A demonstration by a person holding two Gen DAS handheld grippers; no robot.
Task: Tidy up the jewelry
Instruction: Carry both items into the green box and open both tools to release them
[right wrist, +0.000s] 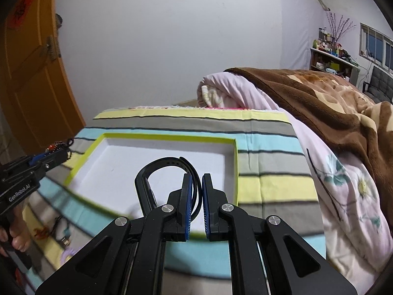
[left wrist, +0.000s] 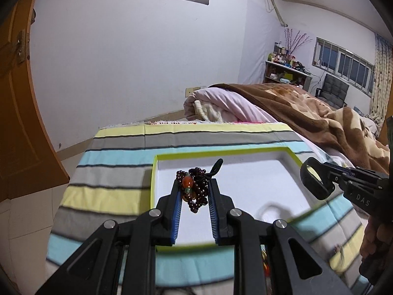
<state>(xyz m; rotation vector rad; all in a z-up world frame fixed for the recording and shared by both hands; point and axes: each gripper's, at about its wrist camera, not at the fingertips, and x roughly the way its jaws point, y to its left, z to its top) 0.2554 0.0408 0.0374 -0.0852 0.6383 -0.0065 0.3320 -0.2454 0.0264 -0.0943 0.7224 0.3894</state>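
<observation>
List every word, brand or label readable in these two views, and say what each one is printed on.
"GenRobot.AI": white lettering on the side of the left gripper, seen in the right wrist view.
"DAS": white letters on the body of the right gripper, seen in the left wrist view; the word runs on out of sight.
Red paper on the orange door: marks too blurred to read.
Bottles on the far shelf: labels too small to read.

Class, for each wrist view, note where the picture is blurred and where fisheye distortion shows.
Left wrist view: tray's near rim smeared, bead bracelet sharp; orange door bows. Right wrist view: striped cloth near the lens blurred, black band crisp; door curves too.
</observation>
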